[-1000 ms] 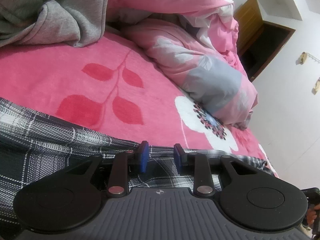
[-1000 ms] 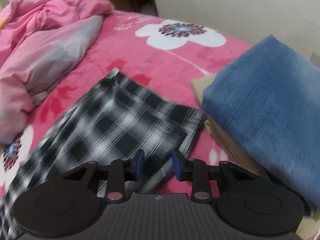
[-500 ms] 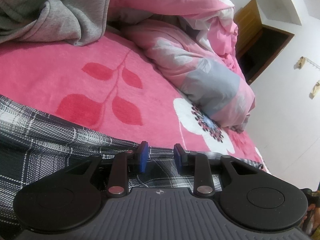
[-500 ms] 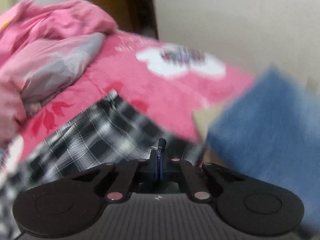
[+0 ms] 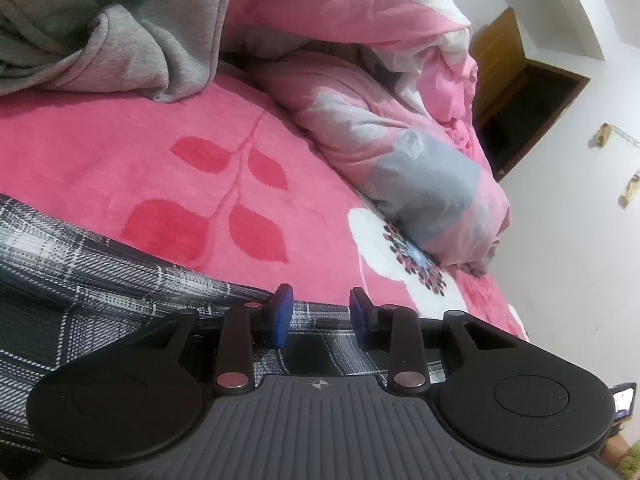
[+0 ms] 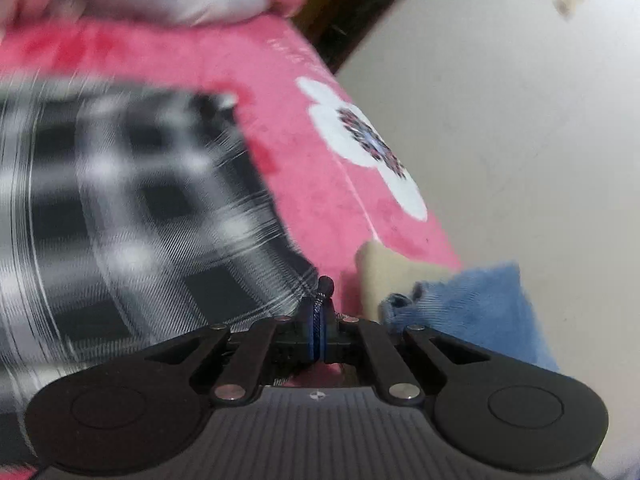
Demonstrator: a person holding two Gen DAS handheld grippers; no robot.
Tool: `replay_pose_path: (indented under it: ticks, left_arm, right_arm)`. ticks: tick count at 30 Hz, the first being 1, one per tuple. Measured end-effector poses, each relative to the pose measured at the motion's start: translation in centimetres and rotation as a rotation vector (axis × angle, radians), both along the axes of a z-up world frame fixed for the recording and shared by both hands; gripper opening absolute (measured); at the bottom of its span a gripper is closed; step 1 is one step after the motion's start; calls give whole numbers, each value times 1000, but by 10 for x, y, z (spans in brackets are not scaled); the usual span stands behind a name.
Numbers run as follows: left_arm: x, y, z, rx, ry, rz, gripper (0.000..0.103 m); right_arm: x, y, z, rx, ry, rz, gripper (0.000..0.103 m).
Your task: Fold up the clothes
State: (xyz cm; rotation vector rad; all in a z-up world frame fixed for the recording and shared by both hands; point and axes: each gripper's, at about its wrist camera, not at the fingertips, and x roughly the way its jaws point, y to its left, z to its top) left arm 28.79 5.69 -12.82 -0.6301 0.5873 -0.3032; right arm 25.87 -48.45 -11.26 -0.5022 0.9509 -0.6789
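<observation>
Pinching a corner of the black-and-white plaid cotton garment [image 6: 132, 208], the right gripper [image 6: 319, 312] is clamped on it near the pink floral bed's [image 6: 340, 216] wall-side edge. The left gripper [image 5: 320, 316] hangs spread over the cloth, jaws opening. Looks like fold setup; next probably means carrying that corner across.

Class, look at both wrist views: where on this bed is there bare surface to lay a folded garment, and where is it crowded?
The clearest bare patch is the pink blanket with red leaves, bordered by the grey sweatshirt, the rumpled duvet and the plaid garment. A narrower strip runs by the white flower toward the wall. It is crowded near the blue folded cloth.
</observation>
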Motion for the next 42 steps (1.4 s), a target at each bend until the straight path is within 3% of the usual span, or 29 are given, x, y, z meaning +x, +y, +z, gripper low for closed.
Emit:
replay_pose_path:
  ticks: [2, 4, 7, 11, 13, 15, 18, 21, 26, 29, 33, 36, 42]
  left_arm:
    - [0, -1, 0, 5, 0, -4, 33]
    - [0, -2, 0, 6, 0, -5, 33]
    - [0, -2, 0, 6, -1, -4, 33]
    - [0, -2, 0, 6, -1, -5, 33]
    - [0, -2, 0, 6, -1, -5, 33]
    - [0, -2, 0, 7, 0, -5, 33]
    - [0, -1, 0, 3, 1, -5, 33]
    - [0, -1, -1, 0, 1, -6, 33]
    - [1, -1, -2, -5, 4, -10, 33]
    - [2, -1, -2, -7, 5, -12, 33]
    - [2, -1, -2, -9, 6, -13, 33]
    - [2, -1, -2, -9, 6, -12, 33]
    - [2, -2, -3, -11, 5, -11, 33]
  right_arm:
    - [2, 14, -5, -108, 51, 43, 11]
    - [0, 23, -1, -161, 42, 69, 40]
    - [-6, 33, 11, -191, -17, 92, 49]
    - [-13, 36, 31, -190, -96, 100, 50]
    - [-16, 37, 48, -163, -178, 114, 50]
    - [-16, 39, 68, -51, -289, 150, 49]
    - [3, 33, 86, 216, -373, 185, 45]
    - [39, 22, 81, 411, -365, 204, 38]
    - [89, -5, 51, 530, -277, 211, 36]
    - [100, -16, 25, 506, -194, 211, 27]
    - [109, -47, 20, 483, -297, 90, 19]
    - [107, -62, 24, 464, -360, 35, 19]
    - [81, -50, 58, 486, -459, 121, 19]
